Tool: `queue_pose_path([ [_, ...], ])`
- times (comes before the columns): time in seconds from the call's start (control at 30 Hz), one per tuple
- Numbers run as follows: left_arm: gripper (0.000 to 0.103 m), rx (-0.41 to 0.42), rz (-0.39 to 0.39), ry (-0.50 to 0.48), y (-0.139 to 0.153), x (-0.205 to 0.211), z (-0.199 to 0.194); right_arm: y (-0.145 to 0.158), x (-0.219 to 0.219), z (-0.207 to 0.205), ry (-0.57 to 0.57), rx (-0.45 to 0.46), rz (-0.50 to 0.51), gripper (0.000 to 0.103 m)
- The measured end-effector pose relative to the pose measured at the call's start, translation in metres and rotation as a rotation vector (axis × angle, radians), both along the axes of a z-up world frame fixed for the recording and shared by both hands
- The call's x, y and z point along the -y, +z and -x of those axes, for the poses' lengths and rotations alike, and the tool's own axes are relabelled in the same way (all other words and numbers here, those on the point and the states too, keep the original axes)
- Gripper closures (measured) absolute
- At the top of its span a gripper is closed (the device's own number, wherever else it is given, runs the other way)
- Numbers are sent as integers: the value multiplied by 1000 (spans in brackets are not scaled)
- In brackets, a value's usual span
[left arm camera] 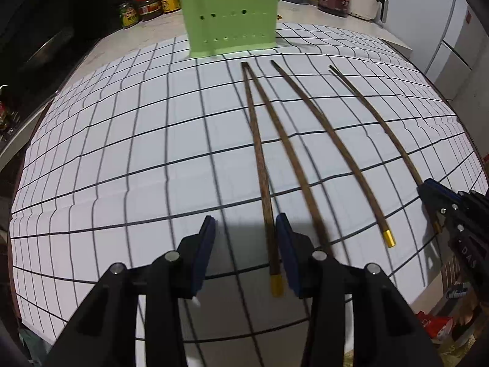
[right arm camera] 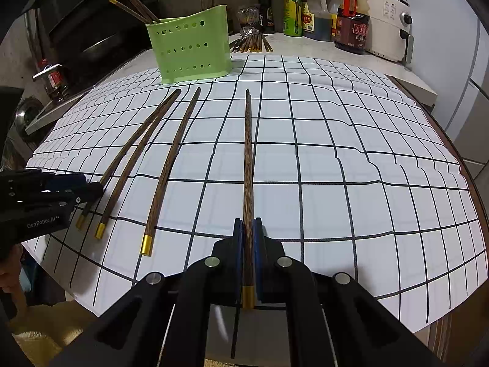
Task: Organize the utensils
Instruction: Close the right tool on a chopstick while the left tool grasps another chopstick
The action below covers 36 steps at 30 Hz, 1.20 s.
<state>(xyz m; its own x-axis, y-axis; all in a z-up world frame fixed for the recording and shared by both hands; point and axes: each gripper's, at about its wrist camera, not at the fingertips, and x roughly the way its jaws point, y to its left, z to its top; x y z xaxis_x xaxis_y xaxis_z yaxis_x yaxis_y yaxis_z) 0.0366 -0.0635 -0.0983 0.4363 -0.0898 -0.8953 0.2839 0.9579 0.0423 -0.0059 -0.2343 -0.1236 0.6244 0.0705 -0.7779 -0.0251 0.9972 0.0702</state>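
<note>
Dark wooden chopsticks with gold ends lie on a white grid mat [left arm camera: 122, 153]. A green perforated utensil holder [left arm camera: 232, 15] stands at the mat's far edge; in the right wrist view the holder [right arm camera: 191, 46] has chopsticks standing in it. My left gripper [left arm camera: 244, 229] is open, its pads either side of the leftmost chopstick [left arm camera: 259, 159]. Two more chopsticks [left arm camera: 333, 153] lie to its right. My right gripper [right arm camera: 248, 229] is shut on a pair of chopsticks [right arm camera: 248, 153] lying on the mat; it shows at the right edge of the left wrist view [left arm camera: 428, 189].
Sauce bottles [right arm camera: 351, 21], jars [left arm camera: 146, 6] and a white appliance [right arm camera: 388, 21] stand on the counter behind the mat. A bundle of extra chopsticks [right arm camera: 253, 42] lies behind the holder. A stove with a pan [right arm camera: 101, 46] is at the left.
</note>
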Motion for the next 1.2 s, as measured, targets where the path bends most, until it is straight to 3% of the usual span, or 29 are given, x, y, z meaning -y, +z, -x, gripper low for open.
queue_pose_path([
  [0.1,77,33,-10,0,1,-6,3,-1,1,0,7,25,-31,96],
  [0.17,95,62,-23,2,1,-11,6,-2,1,-1,1,38,-45,96],
  [0.23,96,77,-12,6,2,-21,8,-2,0,-2,1,44,-46,96],
  [0.57,96,107,-15,122,3,-59,2,-2,-11,-12,20,75,-22,96],
  [0.77,96,116,80,87,3,-68,17,-1,-14,-5,30,64,8,93],
  [0.83,96,121,110,70,2,-70,27,-1,-15,1,28,65,8,90],
  [0.9,96,127,122,59,2,-70,36,-2,-15,9,30,72,-2,76],
  [0.97,95,136,119,51,1,-69,43,-2,-16,15,31,81,8,73],
  [1.2,66,151,90,0,0,-54,55,-3,-19,25,33,97,31,70],
])
